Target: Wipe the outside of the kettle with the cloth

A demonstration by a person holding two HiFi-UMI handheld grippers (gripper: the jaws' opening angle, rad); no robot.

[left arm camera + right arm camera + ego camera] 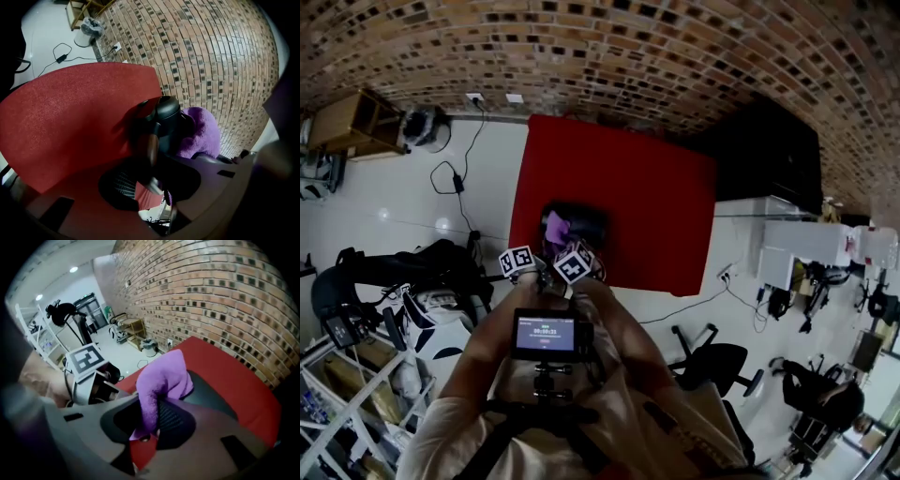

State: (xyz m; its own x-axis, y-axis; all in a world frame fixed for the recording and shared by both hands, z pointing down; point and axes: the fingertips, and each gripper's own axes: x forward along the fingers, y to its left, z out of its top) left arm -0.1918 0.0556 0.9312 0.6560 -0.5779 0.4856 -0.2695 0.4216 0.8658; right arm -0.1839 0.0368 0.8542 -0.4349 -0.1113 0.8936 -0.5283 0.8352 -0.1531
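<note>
- Both tongs are clamped: left gripper (152, 161) on the kettle handle (151, 145), right gripper (146, 425) on the purple cloth (164, 376) atop the kettle (213, 397).
- Wiping looks underway; next, sweep the cloth down its side.

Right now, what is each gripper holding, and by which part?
The left gripper grips the kettle by its handle. The right gripper pinches the purple cloth by one end; the rest lies against the kettle.

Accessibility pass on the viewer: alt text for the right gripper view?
The right gripper pinches a purple cloth draped over a dark kettle on a red table. A brick wall stands behind; the left gripper's marker cube shows at left.
</note>
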